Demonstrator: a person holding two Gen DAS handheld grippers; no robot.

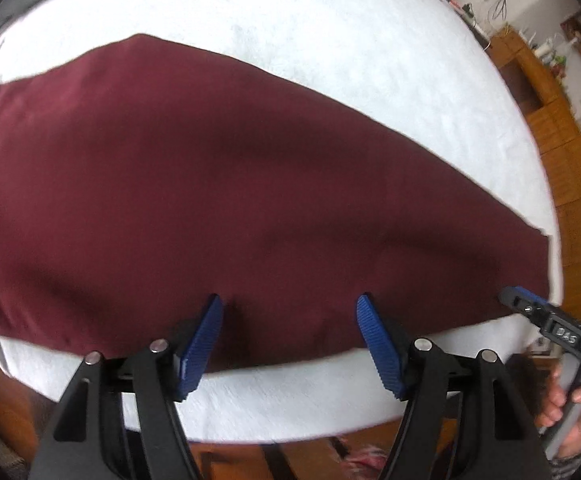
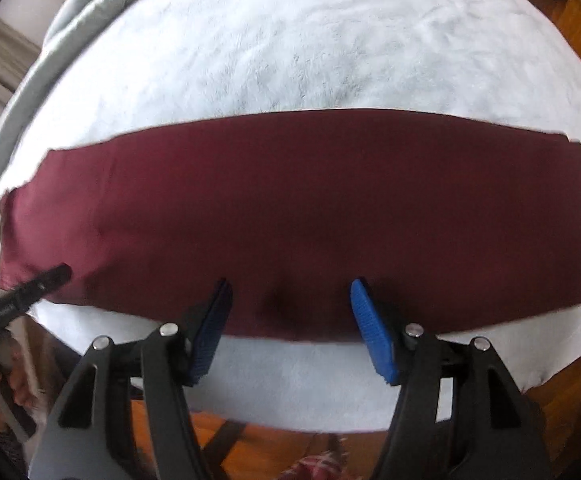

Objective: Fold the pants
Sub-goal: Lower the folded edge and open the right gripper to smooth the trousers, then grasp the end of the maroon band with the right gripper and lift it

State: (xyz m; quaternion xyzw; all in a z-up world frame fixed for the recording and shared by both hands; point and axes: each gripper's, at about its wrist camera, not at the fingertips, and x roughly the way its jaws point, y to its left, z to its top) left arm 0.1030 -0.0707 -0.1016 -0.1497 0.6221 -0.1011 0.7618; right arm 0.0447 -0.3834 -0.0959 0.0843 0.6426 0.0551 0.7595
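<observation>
Maroon pants lie flat as one long band across a white fleece-covered bed; they also show in the right wrist view. My left gripper is open, its blue pads just above the pants' near edge, holding nothing. My right gripper is open over the near edge further along the band, also empty. The right gripper shows in the left wrist view at the far right, by the pants' end. The left gripper shows in the right wrist view at the left.
The bed's near edge runs just below both grippers, with wooden floor beyond. A grey blanket is bunched at the bed's far left. Wooden shelves stand at the right.
</observation>
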